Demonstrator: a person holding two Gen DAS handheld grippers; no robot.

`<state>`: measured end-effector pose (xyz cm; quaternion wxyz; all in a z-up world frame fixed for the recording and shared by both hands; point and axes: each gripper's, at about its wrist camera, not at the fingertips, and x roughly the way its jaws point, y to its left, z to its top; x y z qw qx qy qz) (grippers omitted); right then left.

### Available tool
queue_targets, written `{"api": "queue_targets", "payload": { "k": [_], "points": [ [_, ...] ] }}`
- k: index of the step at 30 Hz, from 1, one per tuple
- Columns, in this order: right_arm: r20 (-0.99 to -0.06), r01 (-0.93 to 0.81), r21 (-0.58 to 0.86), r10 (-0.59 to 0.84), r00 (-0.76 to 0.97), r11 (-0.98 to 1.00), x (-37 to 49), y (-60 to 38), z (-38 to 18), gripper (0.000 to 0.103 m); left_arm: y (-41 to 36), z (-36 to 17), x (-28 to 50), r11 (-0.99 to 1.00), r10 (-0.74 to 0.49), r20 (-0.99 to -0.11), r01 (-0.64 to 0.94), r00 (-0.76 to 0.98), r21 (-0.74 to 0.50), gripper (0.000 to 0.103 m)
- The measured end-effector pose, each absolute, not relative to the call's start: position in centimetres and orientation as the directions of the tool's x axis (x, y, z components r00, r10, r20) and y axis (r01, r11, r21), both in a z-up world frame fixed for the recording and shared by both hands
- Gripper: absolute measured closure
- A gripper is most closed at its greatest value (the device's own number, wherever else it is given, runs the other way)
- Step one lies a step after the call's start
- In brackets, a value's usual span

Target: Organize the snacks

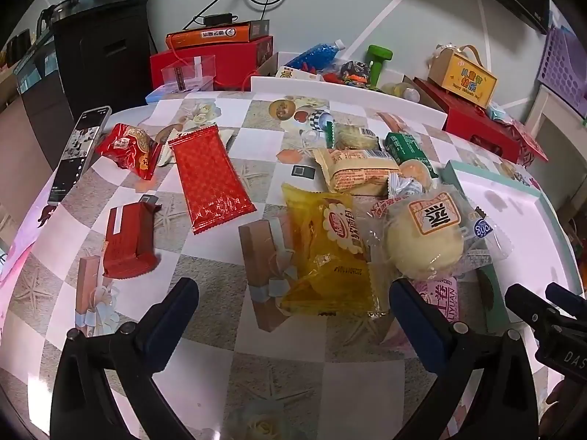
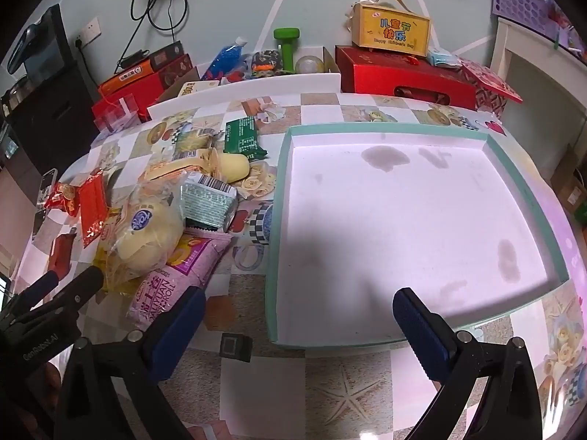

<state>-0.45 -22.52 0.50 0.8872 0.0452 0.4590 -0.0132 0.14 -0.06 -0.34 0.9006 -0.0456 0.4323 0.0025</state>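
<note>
Snacks lie loose on the checkered, flower-print tablecloth [image 1: 220, 286], most in a heap just left of the shallow white tray w/ mint-green rim [image 2: 282, 168]. In the heap: a clear bag holding a pale round bun w/ orange label [image 1: 422, 242], overlapping a crinkly yellow see-through packet [image 1: 323, 256] and lying on a pink wafer-roll pack [image 2: 179, 275]; behind them a cream-and-orange wrapped cake [image 1: 356, 174], a dark green foil pack [image 1: 405, 148] and a silver-green pack w/ barcode [image 2: 209, 198]. Further left, apart from the heap: a long flat red foil packet [image 1: 212, 178], a small red printed pouch [image 1: 128, 148] and a folded red carton-like pack [image 1: 126, 242]. A phone [image 1: 79, 152] rests at the table's far-left edge.

Tray interior holds no snacks, only grey smudges.

Left gripper [image 1: 293, 304] hovers over the near edge of the yellow packet, jaws fully spread, nothing between the pads. Right gripper [image 2: 299, 315] hangs over the tray's near-left corner, jaws likewise wide apart, holding nothing.

Back of table: red gift boxes [image 2: 403, 73], yellow handled carton [image 2: 390, 31], green dumbbell [image 2: 286, 42], blue bottle [image 2: 225, 57].
</note>
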Motion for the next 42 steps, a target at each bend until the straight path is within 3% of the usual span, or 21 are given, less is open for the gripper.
{"api": "queue_targets", "payload": {
  "k": [42],
  "points": [
    [-0.822,0.066,0.064,0.015,0.569,0.996,-0.42,-22.51,0.19,0.000,0.11,-0.48,0.27,0.995,-0.026,-0.782,-0.056,0.623,-0.077,0.000]
  ]
}}
